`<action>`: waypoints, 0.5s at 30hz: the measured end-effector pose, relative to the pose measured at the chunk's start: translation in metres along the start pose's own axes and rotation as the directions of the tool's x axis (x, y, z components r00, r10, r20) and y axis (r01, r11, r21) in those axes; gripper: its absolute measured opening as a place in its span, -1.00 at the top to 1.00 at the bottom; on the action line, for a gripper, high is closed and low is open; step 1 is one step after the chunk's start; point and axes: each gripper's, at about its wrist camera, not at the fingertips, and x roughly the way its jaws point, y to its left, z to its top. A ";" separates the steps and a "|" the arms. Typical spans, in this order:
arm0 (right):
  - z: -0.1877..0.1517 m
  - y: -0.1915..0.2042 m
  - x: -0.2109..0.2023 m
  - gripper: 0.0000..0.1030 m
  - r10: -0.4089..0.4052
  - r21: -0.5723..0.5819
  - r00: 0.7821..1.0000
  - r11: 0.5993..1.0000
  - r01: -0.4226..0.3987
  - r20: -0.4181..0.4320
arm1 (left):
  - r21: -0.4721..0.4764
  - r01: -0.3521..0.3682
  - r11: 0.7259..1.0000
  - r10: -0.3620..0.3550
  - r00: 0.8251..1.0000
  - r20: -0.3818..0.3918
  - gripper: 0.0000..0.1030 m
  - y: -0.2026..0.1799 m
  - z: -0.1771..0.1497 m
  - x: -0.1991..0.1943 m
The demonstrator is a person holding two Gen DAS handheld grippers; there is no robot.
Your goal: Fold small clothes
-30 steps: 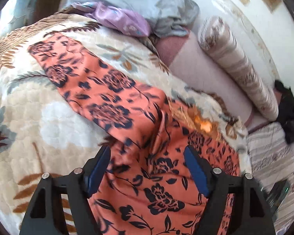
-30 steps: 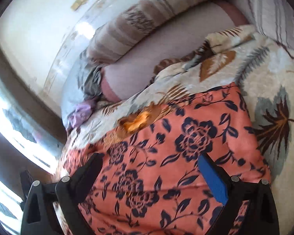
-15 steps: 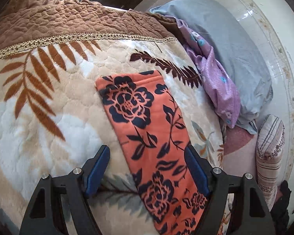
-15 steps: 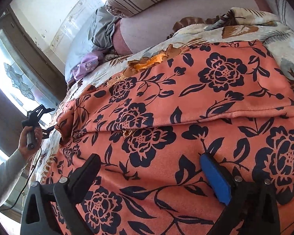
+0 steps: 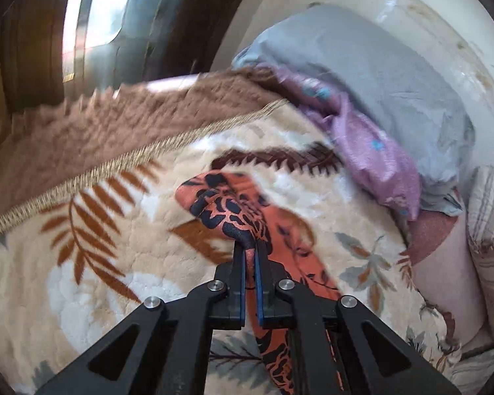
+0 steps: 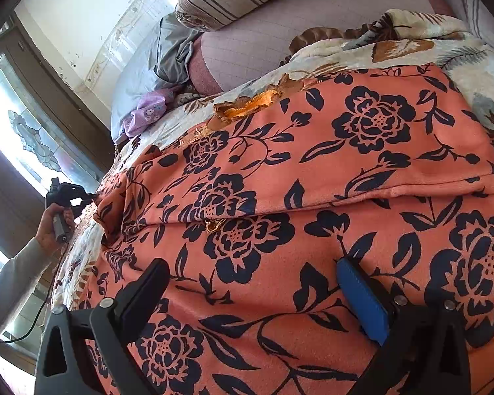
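Your left gripper (image 5: 250, 247) has just been closing, and its fingers (image 5: 238, 263) now pinch the far end of the orange floral garment (image 5: 233, 210) between the blue pads; the cloth bunches up just beyond the tips. From there the garment runs back beneath the gripper as a narrow strip lying on the cream leaf-print blanket (image 5: 108, 263) that covers the bed. Beyond the pinched end the blanket's brown fringed border (image 5: 92, 138) folds over, and to the right a purple cloth (image 5: 375, 164) lies against a grey pillow (image 5: 378, 75), with a striped bolster (image 5: 490, 240) at the picture's edge.

Your right gripper (image 6: 253, 283) hovers close over the wide part of the same garment, fingers (image 6: 362, 296) spread well apart with nothing pressed between them. Just past them a fold edge (image 6: 313, 202) crosses the fabric from side to side. Farther left you can see your left hand (image 6: 54, 223) holding the other gripper at the garment's bunched corner. Past the garment lie the blanket, the pink mattress sheet (image 6: 247, 46) and the bolster along the wall.
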 end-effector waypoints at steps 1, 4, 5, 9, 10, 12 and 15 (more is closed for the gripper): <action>0.000 -0.001 0.000 -0.99 0.004 0.002 1.000 1.000 -0.004 0.002 | 0.051 0.020 0.998 -0.022 0.999 0.049 0.91 -0.018 0.004 -0.022; 0.000 -0.001 -0.002 -0.99 0.014 0.009 1.000 1.000 -0.014 0.008 | 0.223 0.093 0.970 -0.134 0.975 0.176 0.91 -0.079 0.007 -0.099; -0.001 -0.001 -0.002 -0.99 0.016 0.011 1.000 1.000 -0.016 0.010 | 0.285 0.114 0.952 -0.176 0.963 0.203 0.91 -0.102 0.004 -0.120; 0.000 -0.003 -0.005 -0.99 0.035 0.022 0.999 0.999 -0.035 0.020 | 0.510 0.210 0.834 -0.351 0.915 0.198 0.91 -0.197 -0.037 -0.188; 0.000 -0.004 -0.006 -0.99 0.041 0.027 0.999 0.999 -0.042 0.024 | 0.549 0.234 0.802 -0.383 0.908 0.172 0.91 -0.218 -0.053 -0.197; 0.000 -0.007 -0.008 -0.99 0.056 0.038 0.998 0.998 -0.058 0.030 | 0.607 0.301 0.735 -0.446 0.890 0.099 0.90 -0.259 -0.094 -0.210; 0.002 -0.010 -0.017 -0.98 0.079 0.073 0.996 0.994 -0.082 0.048 | 0.688 0.373 0.623 -0.500 0.866 -0.016 0.89 -0.310 -0.171 -0.213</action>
